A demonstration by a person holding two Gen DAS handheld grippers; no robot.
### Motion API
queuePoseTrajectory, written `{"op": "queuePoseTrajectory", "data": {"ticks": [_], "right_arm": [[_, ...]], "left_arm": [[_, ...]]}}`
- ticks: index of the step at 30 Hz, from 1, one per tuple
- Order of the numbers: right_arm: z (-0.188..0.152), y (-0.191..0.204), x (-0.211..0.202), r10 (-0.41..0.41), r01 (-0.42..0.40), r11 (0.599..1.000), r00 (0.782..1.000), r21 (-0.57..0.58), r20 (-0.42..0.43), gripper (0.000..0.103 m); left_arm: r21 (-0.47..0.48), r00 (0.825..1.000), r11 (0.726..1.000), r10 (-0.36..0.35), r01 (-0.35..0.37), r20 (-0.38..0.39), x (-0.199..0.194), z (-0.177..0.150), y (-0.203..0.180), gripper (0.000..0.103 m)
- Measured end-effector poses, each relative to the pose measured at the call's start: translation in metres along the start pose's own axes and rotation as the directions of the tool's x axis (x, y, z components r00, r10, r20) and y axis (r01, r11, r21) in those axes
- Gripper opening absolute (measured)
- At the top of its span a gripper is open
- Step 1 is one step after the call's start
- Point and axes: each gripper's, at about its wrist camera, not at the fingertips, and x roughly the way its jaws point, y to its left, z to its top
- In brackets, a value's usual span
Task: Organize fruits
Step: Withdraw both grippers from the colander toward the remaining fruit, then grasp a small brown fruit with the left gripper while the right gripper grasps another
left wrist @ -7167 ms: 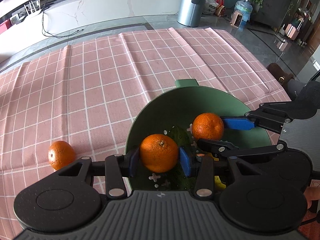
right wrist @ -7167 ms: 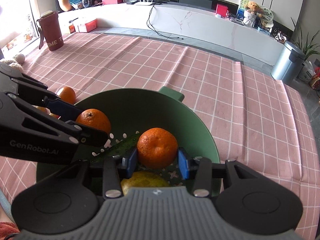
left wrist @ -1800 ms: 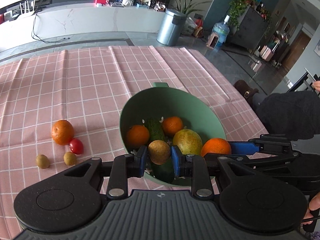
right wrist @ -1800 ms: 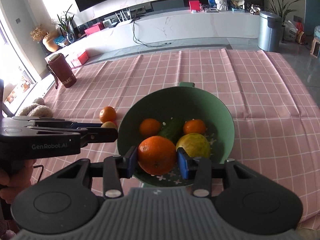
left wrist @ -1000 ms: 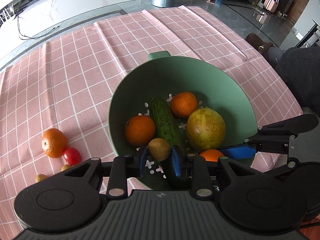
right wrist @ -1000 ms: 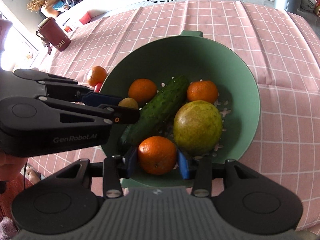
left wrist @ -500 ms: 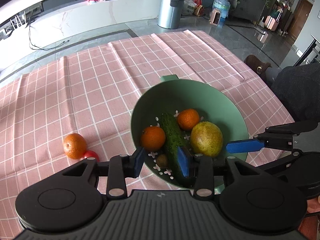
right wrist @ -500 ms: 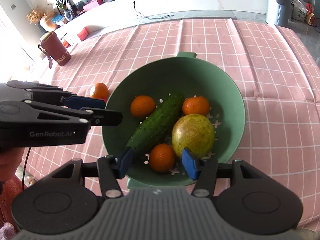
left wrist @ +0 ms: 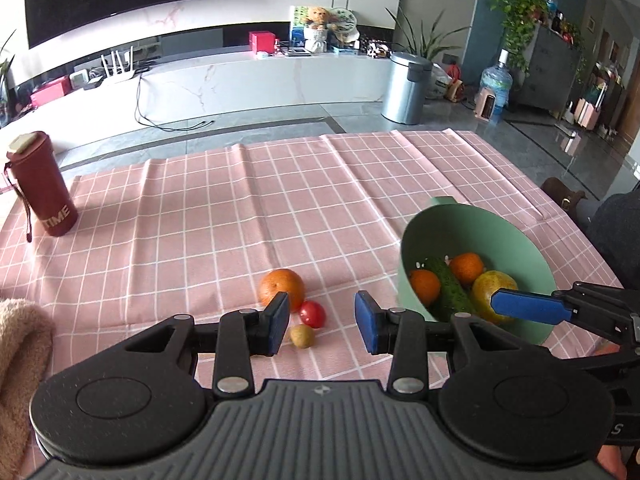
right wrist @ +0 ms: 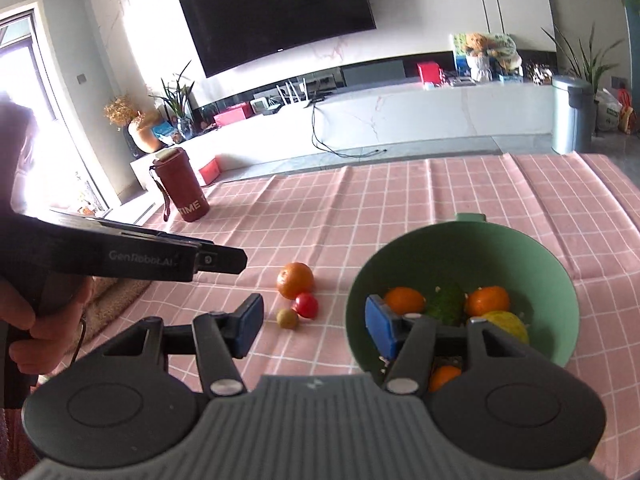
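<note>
A green colander bowl (left wrist: 524, 248) (right wrist: 520, 256) on the pink checked cloth holds oranges (left wrist: 425, 286), a cucumber (left wrist: 450, 292) and a yellow-green pear (left wrist: 490, 286). On the cloth to its left lie an orange (left wrist: 280, 286) (right wrist: 295, 279), a cherry tomato (left wrist: 313, 314) (right wrist: 306, 305) and a small kiwi (left wrist: 302, 336) (right wrist: 287, 318). My left gripper (left wrist: 322, 324) is open and empty, just above these loose fruits. My right gripper (right wrist: 314, 326) is open and empty, its right finger over the bowl's rim. An orange (right wrist: 444, 376) shows low in the bowl behind it.
A dark red bottle (left wrist: 40, 190) (right wrist: 182, 182) stands at the cloth's far left. A beige fluffy towel (left wrist: 20, 344) lies at the left edge. The left gripper's body (right wrist: 140, 258) crosses the right wrist view; the right gripper's finger (left wrist: 528, 306) crosses the left view.
Both grippers let their fruit go into the bowl, opened wider and pulled back and up. The left one swung left toward the loose fruits on the cloth.
</note>
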Motion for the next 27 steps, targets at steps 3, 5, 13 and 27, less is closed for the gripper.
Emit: {"op": "queuePoseTrajectory", "data": {"ticks": [3,5,13,27], "right_arm": [[-0.007,0.019,0.011,0.000,0.001,0.999,1.000,-0.037,0.016,0.054],[-0.012,0.030,0.022,-0.014,0.014,0.998,1.000,-0.053,0.009,0.054],[-0.026,0.055,0.070,-0.062,0.057,0.988,0.998,-0.145,-0.031,0.043],[-0.040,0.067,0.139,-0.129,0.108,0.960,0.989,-0.260,-0.066,0.025]], "left_arm": [[-0.023,1.000,1.000,0.015,-0.015,0.005,0.006,-0.011,0.014,0.045],[-0.034,0.999,0.999,0.042,-0.042,0.008,0.012,-0.019,0.023,0.045],[-0.118,0.998,0.991,0.067,-0.067,0.002,0.036,-0.044,0.055,0.044],[-0.169,0.999,0.985,0.022,-0.028,-0.036,0.070,-0.057,0.069,0.035]]}}
